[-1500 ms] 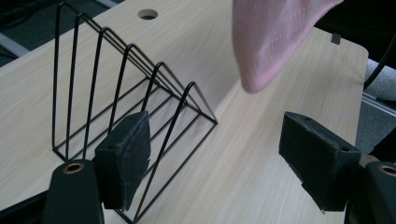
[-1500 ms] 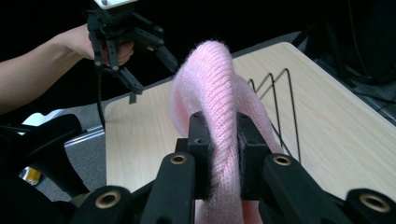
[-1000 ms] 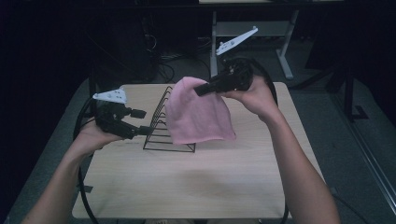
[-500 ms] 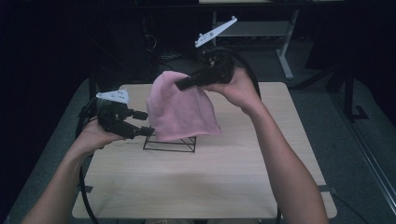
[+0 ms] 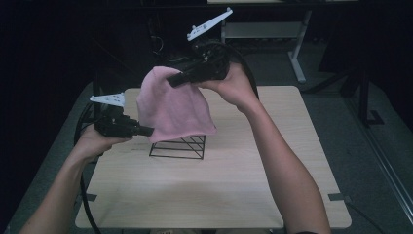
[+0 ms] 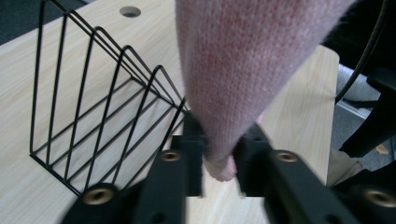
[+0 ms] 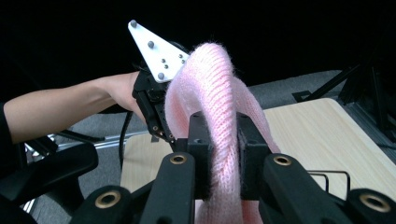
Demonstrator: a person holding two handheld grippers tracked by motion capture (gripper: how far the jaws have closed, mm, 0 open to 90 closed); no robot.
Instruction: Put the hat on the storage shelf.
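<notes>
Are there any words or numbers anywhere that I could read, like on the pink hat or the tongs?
No text can be read in these pictures.
Pink knitted hat: plain knit, no label or words showing.
Left tongs and right tongs: no brand or number readable; the plates carry dots, not letters.
Black wire rack and wooden table: bare, no writing.

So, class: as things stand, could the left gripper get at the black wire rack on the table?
Probably not yet. The left gripper is shut on the pink knitted cloth, which the right gripper also holds. The wire rack sits close by, so it must let go first.
</notes>
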